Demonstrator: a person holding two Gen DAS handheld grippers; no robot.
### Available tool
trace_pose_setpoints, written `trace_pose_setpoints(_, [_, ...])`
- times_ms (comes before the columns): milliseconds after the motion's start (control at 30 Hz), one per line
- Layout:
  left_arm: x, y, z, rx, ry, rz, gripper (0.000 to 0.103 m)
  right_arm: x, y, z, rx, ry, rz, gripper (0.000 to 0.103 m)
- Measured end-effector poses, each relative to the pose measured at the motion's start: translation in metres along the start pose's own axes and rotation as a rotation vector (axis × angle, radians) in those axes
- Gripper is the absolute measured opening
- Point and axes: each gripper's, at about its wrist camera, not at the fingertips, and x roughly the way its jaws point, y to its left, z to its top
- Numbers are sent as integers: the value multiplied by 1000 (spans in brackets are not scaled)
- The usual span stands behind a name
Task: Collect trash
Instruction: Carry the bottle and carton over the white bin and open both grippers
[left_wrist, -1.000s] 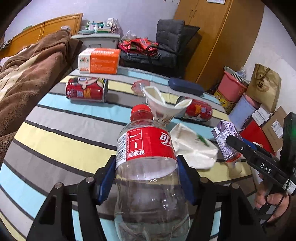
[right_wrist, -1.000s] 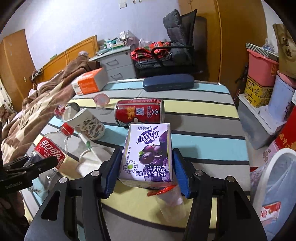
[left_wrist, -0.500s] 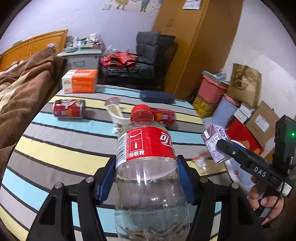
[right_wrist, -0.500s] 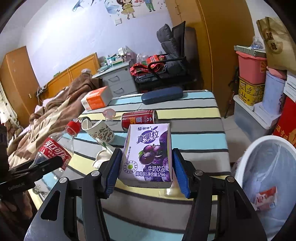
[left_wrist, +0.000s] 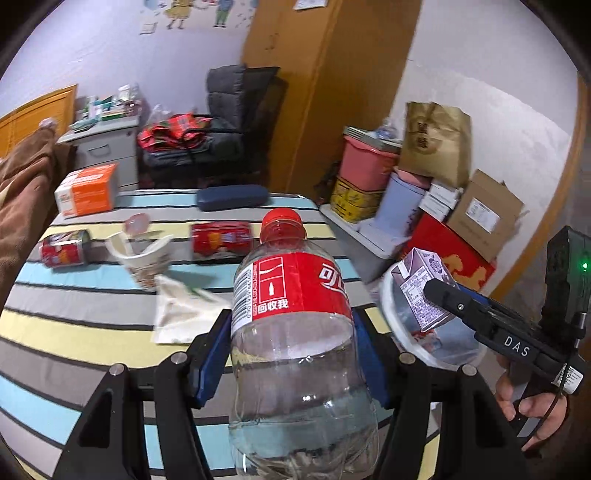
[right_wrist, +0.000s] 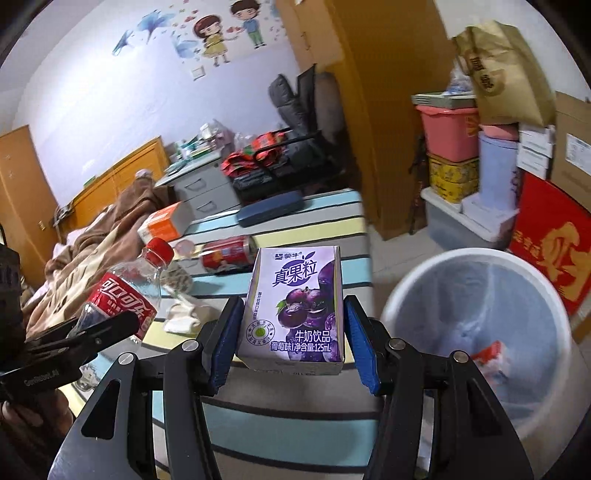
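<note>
Carrying step: left gripper (left_wrist: 291, 354) jaws clamp a cola bottle (left_wrist: 295, 325); right gripper (right_wrist: 291, 343) jaws clamp a grape milk carton (right_wrist: 295, 310). White bin (right_wrist: 480, 325), probably floor-standing, at three o'clock; next, release above it.

Both tongs have swung away from the striped worktop (right_wrist: 295, 206) toward the white bin (right_wrist: 476, 332): the right tongs (right_wrist: 293, 343) now carry the purple milk carton (right_wrist: 295, 306) just beside its rim, and the left tongs (left_wrist: 291, 365) bring the cola bottle (left_wrist: 295, 332) closer.
</note>
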Motion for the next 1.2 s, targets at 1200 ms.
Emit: trace_pose_setpoints(1200, [124,-163,8,248,210,-219,66,-10,-126,-26,107,174,-325,57])
